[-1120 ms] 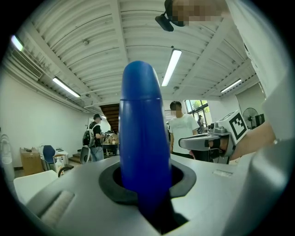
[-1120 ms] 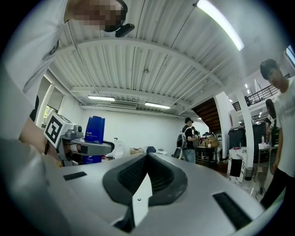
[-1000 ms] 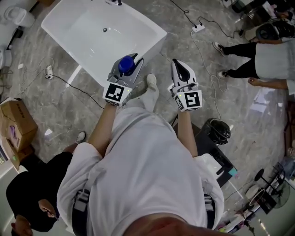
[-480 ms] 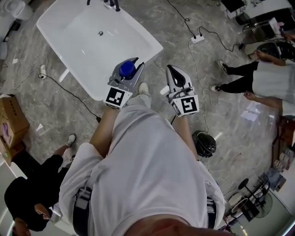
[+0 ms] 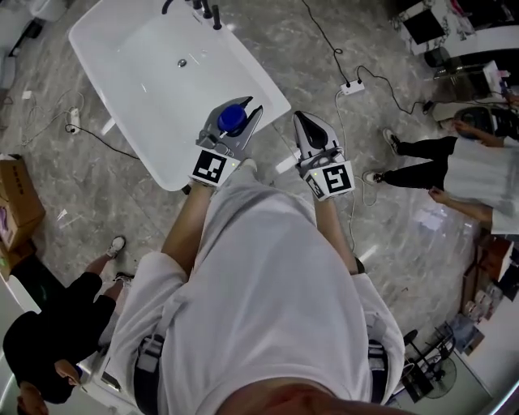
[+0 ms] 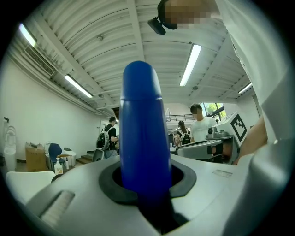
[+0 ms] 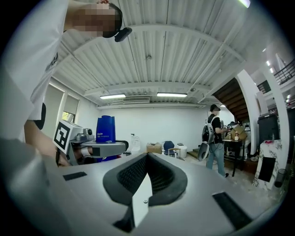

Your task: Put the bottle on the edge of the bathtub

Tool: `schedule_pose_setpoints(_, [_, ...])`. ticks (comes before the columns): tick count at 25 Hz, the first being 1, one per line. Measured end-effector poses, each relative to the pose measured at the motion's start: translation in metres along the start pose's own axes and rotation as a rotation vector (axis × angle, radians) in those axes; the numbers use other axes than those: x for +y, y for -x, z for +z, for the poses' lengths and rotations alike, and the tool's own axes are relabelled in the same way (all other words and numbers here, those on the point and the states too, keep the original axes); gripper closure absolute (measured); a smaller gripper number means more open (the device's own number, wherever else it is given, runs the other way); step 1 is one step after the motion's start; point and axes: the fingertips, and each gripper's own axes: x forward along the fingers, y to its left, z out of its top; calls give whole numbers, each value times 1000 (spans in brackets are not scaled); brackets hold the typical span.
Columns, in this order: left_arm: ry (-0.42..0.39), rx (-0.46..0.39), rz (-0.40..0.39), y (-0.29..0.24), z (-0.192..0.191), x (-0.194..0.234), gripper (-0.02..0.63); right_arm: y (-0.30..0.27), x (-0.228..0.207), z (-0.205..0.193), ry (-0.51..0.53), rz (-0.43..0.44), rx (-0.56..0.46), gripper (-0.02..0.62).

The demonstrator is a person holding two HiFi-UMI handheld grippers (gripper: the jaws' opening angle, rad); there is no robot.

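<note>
A blue bottle (image 5: 233, 120) stands upright between the jaws of my left gripper (image 5: 238, 109), which is shut on it. In the head view the gripper and bottle hang over the near right corner of the white bathtub (image 5: 263, 81). The left gripper view shows the bottle (image 6: 140, 129) rising straight out of the left gripper (image 6: 145, 184). My right gripper (image 5: 302, 120) is beside it over the floor, shut with nothing in it. In the right gripper view the right gripper (image 7: 147, 179) is empty, and the bottle (image 7: 105, 129) shows to the left.
A dark faucet (image 5: 203, 8) sits at the tub's far end. A power strip (image 5: 351, 85) and cables lie on the marble floor to the right. A cardboard box (image 5: 12, 194) stands at left. A person in black (image 5: 57, 332) is at lower left, another person (image 5: 478, 174) at right.
Both grippers have moved level toward the bathtub. The left one, still carrying the bottle, now overlaps the tub's corner instead of sitting just short of it.
</note>
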Motion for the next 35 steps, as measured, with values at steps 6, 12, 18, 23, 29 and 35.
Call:
schedule_pose_setpoints(6, [-23,-20,62,-23,7,28,512,-34,-18,21,-14,32,-39,594])
schedule_pose_setpoints(12, [-29,1,71,-37,-19,33,512,-45,-35,10,-22,31,-53,594])
schedule_pose_setpoints(18, [-69,19,77,-80,-42,50,512,-67,-75,-10,-37,23,-39,594])
schedule_pose_setpoints(23, [-123,28,94,-120,-66,67,513,-90,-112,-31,-40,44,-25,594])
schedule_pose_setpoints(29, [-158,53,93,-160,-114,89,514,-116,-152,-68,-22,75,-8,594])
schedule_pose_setpoints(35, [-135,87,119,-188,-182,112,514,-139,-184,-120,-1,109,-4,594])
